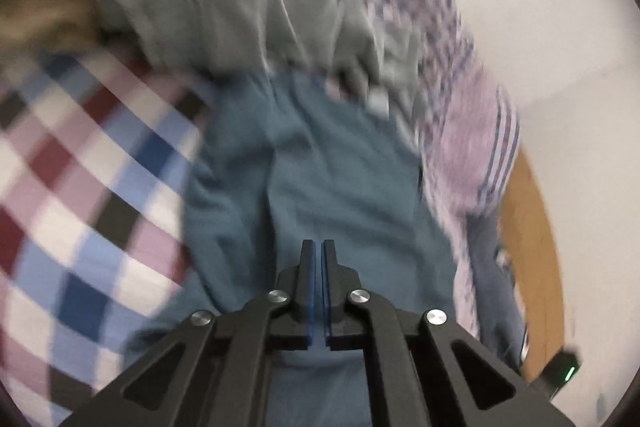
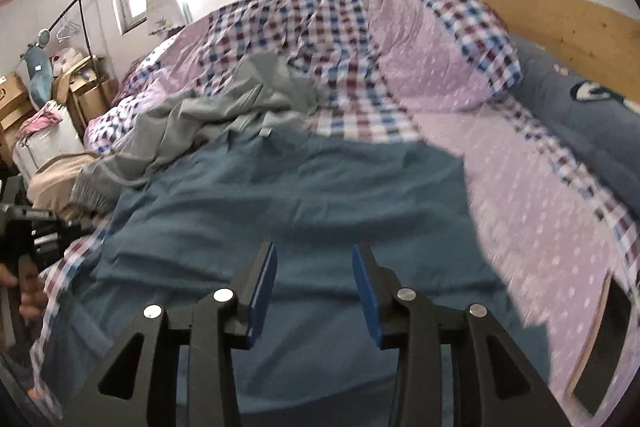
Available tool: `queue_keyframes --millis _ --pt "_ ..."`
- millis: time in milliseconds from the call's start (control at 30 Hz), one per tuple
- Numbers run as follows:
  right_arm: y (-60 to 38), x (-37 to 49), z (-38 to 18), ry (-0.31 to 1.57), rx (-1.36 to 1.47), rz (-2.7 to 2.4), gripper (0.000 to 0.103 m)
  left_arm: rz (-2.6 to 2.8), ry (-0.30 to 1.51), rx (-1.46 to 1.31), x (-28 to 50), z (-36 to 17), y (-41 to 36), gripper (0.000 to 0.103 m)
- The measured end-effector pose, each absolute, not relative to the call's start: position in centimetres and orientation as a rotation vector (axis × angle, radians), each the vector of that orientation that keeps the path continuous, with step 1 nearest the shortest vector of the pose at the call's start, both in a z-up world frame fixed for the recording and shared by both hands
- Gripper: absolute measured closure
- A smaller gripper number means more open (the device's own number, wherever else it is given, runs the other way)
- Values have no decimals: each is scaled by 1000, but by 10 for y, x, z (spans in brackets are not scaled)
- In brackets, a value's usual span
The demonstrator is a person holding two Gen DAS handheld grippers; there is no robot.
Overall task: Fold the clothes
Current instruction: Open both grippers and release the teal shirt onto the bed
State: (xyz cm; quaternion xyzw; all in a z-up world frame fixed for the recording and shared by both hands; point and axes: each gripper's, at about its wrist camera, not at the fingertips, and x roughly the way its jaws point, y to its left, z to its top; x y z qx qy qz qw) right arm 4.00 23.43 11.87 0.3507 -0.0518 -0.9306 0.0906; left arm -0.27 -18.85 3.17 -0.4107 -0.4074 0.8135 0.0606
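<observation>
A blue garment point(image 2: 304, 195) lies spread on the checked bed cover point(image 2: 520, 195). It also fills the middle of the blurred left wrist view point(image 1: 328, 171). A grey garment point(image 2: 224, 111) lies crumpled behind it, and shows in the left wrist view point(image 1: 256, 7) too. My left gripper point(image 1: 319, 247) is shut just above the blue garment; no cloth shows between its pads. My right gripper point(image 2: 314, 259) is open and empty above the near part of the blue garment. The left gripper point(image 2: 28, 231) also appears at the left edge of the right wrist view.
A beige garment point(image 2: 56, 179) lies at the bed's left edge. A dark blue pillow point(image 2: 580, 119) rests against the wooden headboard point(image 2: 568, 23) on the right. A phone point(image 2: 600, 359) lies on the cover at lower right. Boxes and a clothes rack point(image 2: 80, 27) stand at left.
</observation>
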Motion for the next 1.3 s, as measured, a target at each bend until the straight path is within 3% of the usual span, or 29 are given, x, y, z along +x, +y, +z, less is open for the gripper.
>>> queue_keyframes --millis 133,200,267,333,700,1067,1200,1300 --pt "223 58 107 -165 1074 -2713 61 2536 -1343 -1273 11 31 -218 101" --pt "216 68 102 -157 1084 -2689 60 2559 -1380 -1291 19 29 -230 91" --pt "210 78 100 -150 1086 -2665 59 2567 -1408 -1280 31 27 -238 41" --pt "207 89 100 -142 1077 -2649 59 2567 -1424 -1269 42 25 -243 32" --pt "232 139 104 -264 1050 -2638 58 2549 -1207 -1387 127 18 -233 31" --pt "254 199 107 -316 1017 -2654 58 2455 -1401 -1438 229 -5 -212 31" --pt "289 220 107 -485 1028 -2682 58 2348 -1539 -1436 237 -20 -207 31" --pt "336 235 105 -710 1051 -2724 58 2320 -1625 -1375 239 -20 -212 31"
